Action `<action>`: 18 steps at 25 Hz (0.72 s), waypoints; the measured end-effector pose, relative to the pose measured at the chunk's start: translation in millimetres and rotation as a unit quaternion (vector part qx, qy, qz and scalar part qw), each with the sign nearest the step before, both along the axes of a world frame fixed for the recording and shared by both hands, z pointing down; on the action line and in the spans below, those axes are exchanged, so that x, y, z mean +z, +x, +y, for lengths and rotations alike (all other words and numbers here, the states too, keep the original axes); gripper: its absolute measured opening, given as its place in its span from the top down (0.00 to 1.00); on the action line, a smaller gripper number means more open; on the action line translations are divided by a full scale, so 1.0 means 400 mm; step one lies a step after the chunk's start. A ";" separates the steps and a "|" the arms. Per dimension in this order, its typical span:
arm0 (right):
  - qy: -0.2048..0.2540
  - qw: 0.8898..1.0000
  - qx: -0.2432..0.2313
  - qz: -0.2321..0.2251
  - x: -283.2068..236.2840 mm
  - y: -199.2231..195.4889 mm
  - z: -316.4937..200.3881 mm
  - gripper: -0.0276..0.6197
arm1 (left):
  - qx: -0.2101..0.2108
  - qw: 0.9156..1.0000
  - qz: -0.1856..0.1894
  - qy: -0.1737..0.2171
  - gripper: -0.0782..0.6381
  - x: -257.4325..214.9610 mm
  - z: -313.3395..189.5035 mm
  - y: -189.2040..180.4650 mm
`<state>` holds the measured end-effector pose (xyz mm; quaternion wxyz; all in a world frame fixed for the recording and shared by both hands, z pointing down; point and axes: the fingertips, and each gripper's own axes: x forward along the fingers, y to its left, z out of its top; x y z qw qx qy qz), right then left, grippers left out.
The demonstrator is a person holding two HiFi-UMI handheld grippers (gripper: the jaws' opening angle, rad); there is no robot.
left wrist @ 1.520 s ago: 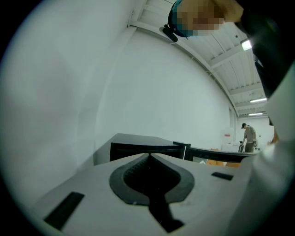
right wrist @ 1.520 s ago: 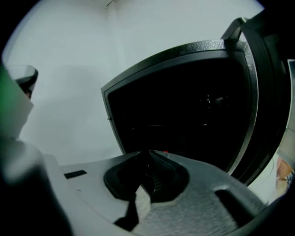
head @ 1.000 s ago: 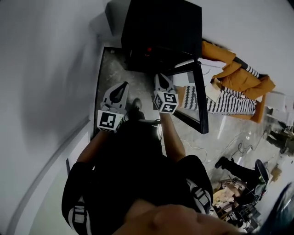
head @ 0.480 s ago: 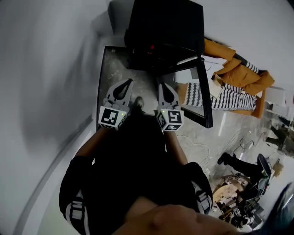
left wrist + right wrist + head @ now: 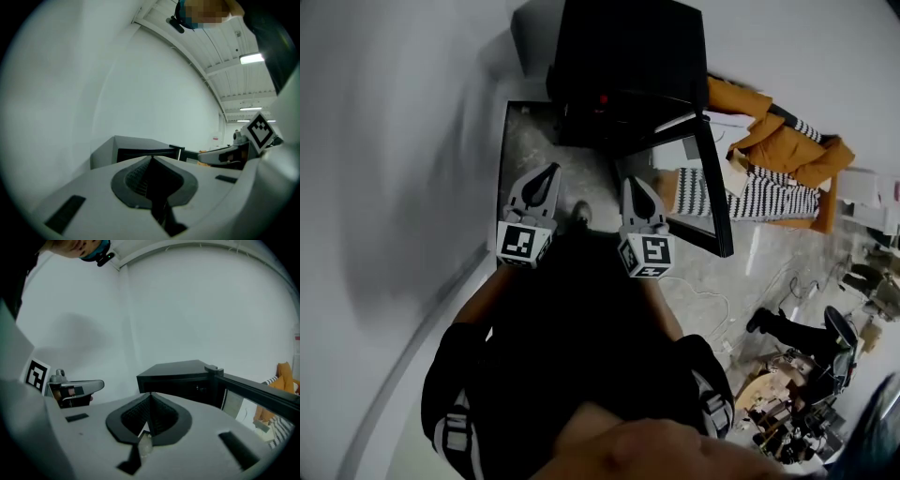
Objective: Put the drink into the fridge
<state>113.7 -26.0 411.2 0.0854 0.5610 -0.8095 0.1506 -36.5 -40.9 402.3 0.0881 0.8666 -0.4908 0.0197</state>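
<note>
Jaws of the left gripper (image 5: pixel 546 180) and right gripper (image 5: pixel 636 190) were pressed together on nothing before the open-doored fridge (image 5: pixel 628 66) (presumably readied for loading), with no drink visible anywhere.

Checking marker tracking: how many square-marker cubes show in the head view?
2. The left cube sits on the left gripper, the right cube on the right gripper, both below the black fridge in the picture. None appears hidden.
</note>
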 end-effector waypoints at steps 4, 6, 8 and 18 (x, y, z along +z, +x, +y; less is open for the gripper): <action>-0.008 1.000 0.000 0.003 0.012 -0.002 0.002 0.95 | 0.006 1.000 0.009 -0.014 0.88 -0.006 0.002 0.001; -0.010 1.000 -0.001 0.002 0.015 -0.005 0.008 0.95 | 0.006 1.000 0.010 -0.014 0.88 -0.010 0.005 -0.001; -0.011 1.000 -0.004 -0.002 0.018 -0.009 0.012 0.95 | 0.006 1.000 0.008 -0.010 0.88 -0.009 0.006 -0.004; -0.021 1.000 -0.014 -0.004 0.032 -0.027 0.025 0.95 | 0.005 1.000 0.008 -0.007 0.88 -0.009 0.014 -0.012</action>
